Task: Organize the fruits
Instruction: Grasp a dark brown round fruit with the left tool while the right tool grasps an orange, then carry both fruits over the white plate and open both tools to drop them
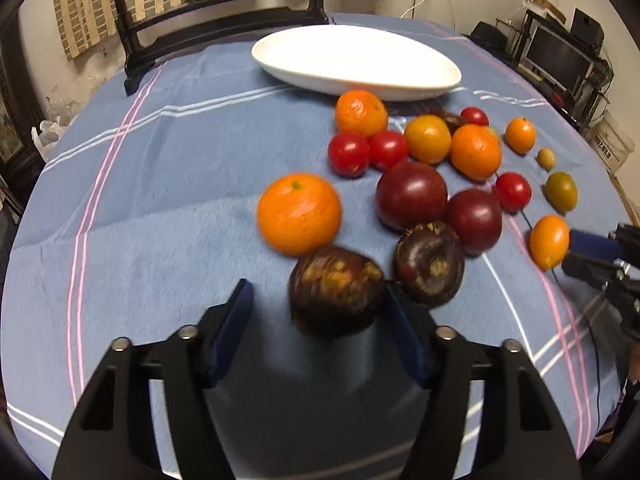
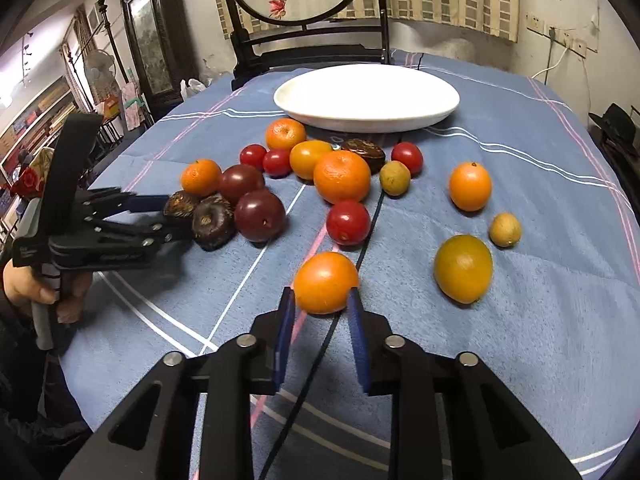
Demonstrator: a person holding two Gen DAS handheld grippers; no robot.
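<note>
- While the right fingers (image 2: 285, 320) pinch the small orange fruit (image 2: 326, 282) low in the middle of the right wrist view, they only hold its near end. It is round and smooth, so it may pop out forward when it is lifted.
- A black cable (image 2: 320, 344) runs on the cloth right under that fruit. If the tips dip, they could snag it and tug other fruit.
- The left fingers (image 1: 236, 320) are spread, with the dark round fruit (image 1: 336, 290) between them, low in the middle of the left wrist view. The right-side pad looks to touch it, but the left-side pad is apart from it. A push from one side could roll it away before both sides press.
- A second dark fruit (image 1: 430, 264) sits just beside that right-side pad. It could get bumped or pinched too.
- The big orange (image 1: 299, 213) rests just above the dark round fruit and may roll off to the left if it is knocked.
- More fruit lies packed close in the middle of the desk (image 1: 160, 200). One bump there could send several rolling.
- The white plate (image 2: 360, 125) waits empty at the top, past the pile. I think the fruit goes there, so a carried fruit must pass over the pile, and a drop would scatter it.
</note>
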